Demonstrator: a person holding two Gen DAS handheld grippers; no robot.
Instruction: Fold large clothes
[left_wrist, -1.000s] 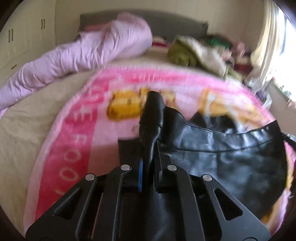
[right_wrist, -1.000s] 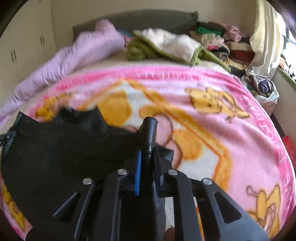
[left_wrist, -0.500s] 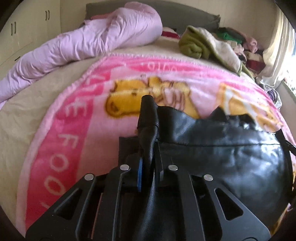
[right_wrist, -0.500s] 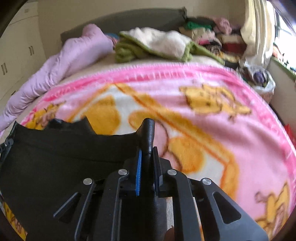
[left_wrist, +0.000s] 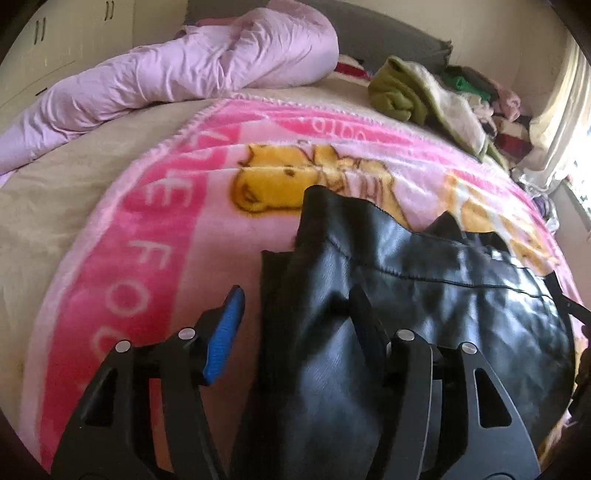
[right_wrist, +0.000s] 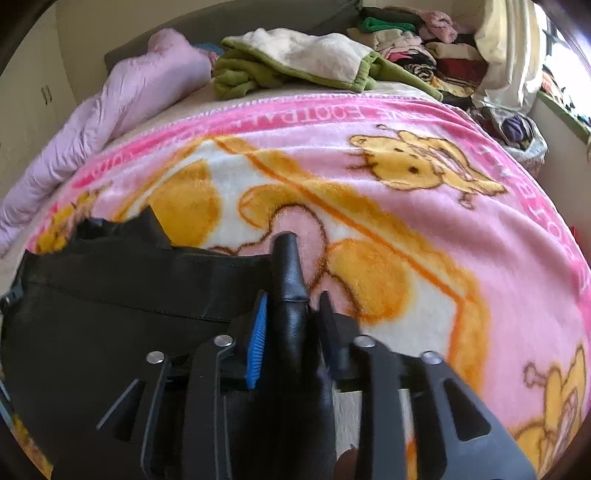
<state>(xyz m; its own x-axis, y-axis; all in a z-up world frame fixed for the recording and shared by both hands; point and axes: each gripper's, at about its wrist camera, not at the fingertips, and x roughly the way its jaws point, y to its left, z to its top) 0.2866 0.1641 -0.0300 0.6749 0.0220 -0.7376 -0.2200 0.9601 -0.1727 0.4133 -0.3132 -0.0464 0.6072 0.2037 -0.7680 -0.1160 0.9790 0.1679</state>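
Black leather-look garment lies spread on the pink cartoon blanket, long axis running straight across from one hand to the other — and that line is what the next move hangs on.

Start at the left. The left gripper sits at the garment's left end, its jaws opening right now; the blue pad stands clear over bare blanket, the other finger rests against the glossy cloth, and a raised fold of the garment sits in the gap with nothing pressing on it. From this hand the cloth runs away to the right and slightly ahead.

Over to the right. The right gripper is at the opposite end, jaws also opening, narrower than the left's. A stiff ridge of the garment stands up between the fingers, poking out past the tips; whether the blue pad is quite off it I can't say for sure, but it looks loose. Here the cloth runs off to the left.

So each hand has its own end, neither nearer overall.

The look of it — shiny, creased, stitched seams across the width, a dark peak of fabric rising along the far edge. It looks folded over on itself, lying down on the blanket rather than hanging.
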